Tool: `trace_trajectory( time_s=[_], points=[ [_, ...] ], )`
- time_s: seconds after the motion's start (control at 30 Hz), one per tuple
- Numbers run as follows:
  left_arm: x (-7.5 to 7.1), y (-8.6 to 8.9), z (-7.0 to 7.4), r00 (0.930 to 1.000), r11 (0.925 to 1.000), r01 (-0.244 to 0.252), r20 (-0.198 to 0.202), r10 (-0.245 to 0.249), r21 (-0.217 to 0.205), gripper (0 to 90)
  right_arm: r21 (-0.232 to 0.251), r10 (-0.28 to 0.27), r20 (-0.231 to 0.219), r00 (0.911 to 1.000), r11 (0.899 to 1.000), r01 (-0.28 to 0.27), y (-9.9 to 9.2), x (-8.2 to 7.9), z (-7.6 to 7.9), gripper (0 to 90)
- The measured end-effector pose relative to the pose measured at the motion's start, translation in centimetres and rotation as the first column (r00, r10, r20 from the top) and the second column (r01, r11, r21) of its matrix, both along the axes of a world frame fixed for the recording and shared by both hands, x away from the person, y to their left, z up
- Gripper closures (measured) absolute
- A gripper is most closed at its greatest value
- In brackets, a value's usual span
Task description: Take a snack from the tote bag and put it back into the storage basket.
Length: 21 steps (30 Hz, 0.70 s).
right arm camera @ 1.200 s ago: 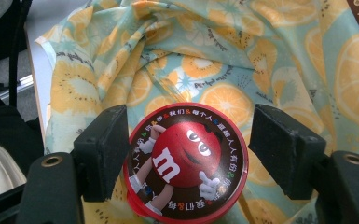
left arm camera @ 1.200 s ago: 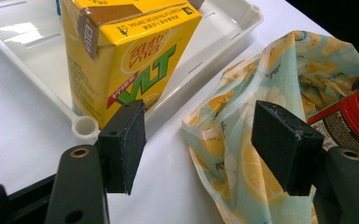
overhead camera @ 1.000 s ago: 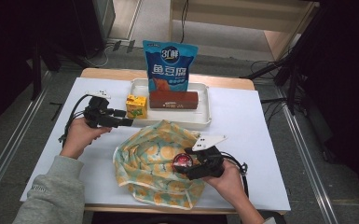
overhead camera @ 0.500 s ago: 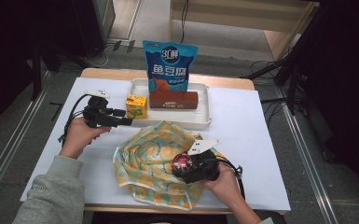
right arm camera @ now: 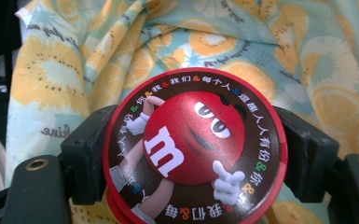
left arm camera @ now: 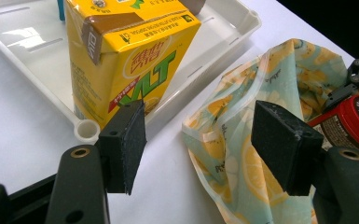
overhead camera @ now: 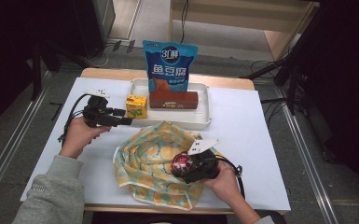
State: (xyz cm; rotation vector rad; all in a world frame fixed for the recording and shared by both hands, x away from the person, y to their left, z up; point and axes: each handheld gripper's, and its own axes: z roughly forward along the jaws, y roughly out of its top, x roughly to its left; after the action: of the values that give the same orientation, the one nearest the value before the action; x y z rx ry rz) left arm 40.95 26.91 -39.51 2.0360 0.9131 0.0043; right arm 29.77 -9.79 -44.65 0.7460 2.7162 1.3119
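Note:
A round red M&M's tin (right arm camera: 193, 144) sits clamped between the jaws of my right gripper (overhead camera: 186, 166), just above a lemon-print cloth bag (overhead camera: 156, 161) spread near the table's front edge. The tin's red lid (overhead camera: 182, 163) shows in the high view and again as the tin (left arm camera: 354, 122) in the left gripper view. My left gripper (overhead camera: 125, 117) is open, its pads (left arm camera: 129, 144) apart with nothing between them, close beside a yellow drink carton (overhead camera: 136, 106) standing at the left end of a white tray (overhead camera: 204, 119). The carton (left arm camera: 126, 60) looms just past the left pad.
In the tray lies a brown rectangular box (overhead camera: 173, 99), and a blue snack pouch (overhead camera: 169, 66) stands upright at its back. The bag (left arm camera: 261, 116) lies crumpled beside the tray's corner (left arm camera: 86, 130). White table surface (overhead camera: 242, 116) spreads to the right.
My right gripper with the tin has shifted slightly left over the bag. The left gripper has stayed beside the carton.

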Motion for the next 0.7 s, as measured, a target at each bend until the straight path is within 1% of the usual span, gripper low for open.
trace_trajectory(
  time_s=[0.03,0.07,0.13,0.23,0.33,0.43,0.57,0.63,0.7],
  points=[
    [0.0,0.0,0.0,1.0000,1.0000,0.000,0.000,0.000,-0.001,35.6,0.005,0.010,0.000,1.0000,1.000,-0.010,0.0,0.0,0.1,24.3],
    [0.0,0.0,0.0,1.0000,1.0000,0.000,0.001,0.000,0.000,35.6,0.007,0.020,-0.014,0.9997,1.000,-0.020,0.1,0.1,0.2,24.8],
    [0.0,0.0,0.0,1.0000,1.0000,0.000,0.000,0.000,0.000,35.6,0.006,0.022,-0.024,0.9995,1.000,-0.022,0.2,0.2,0.4,25.1],
    [0.0,0.0,0.0,1.0000,1.0000,0.000,-0.001,0.000,0.003,35.5,0.001,0.021,-0.024,0.9995,1.000,-0.021,0.2,0.3,0.5,25.5],
    [0.0,0.0,0.0,1.0000,1.0000,0.001,-0.001,-0.001,0.000,35.5,0.012,0.015,-0.030,0.9994,1.000,-0.014,0.1,0.5,0.6,25.6],
    [0.0,0.0,0.0,1.0000,1.0000,0.000,-0.002,0.000,0.000,35.5,0.015,0.011,-0.019,0.9998,1.000,-0.010,0.2,0.7,1.0,25.7],
    [-0.1,0.0,0.1,1.0000,1.0000,0.004,0.001,-0.004,0.001,35.5,0.028,0.006,-0.017,0.9998,1.000,-0.005,0.3,0.9,1.5,25.7],
    [-0.1,0.0,0.2,1.0000,1.0000,0.006,-0.001,-0.006,-0.001,35.5,0.031,0.000,-0.016,0.9999,1.000,0.001,0.3,1.1,1.8,25.7],
    [-0.2,0.0,0.2,1.0000,0.9999,0.007,-0.002,-0.007,-0.008,35.5,0.033,0.002,-0.005,1.0000,0.999,-0.002,0.3,1.2,2.0,25.7]
  ],
)
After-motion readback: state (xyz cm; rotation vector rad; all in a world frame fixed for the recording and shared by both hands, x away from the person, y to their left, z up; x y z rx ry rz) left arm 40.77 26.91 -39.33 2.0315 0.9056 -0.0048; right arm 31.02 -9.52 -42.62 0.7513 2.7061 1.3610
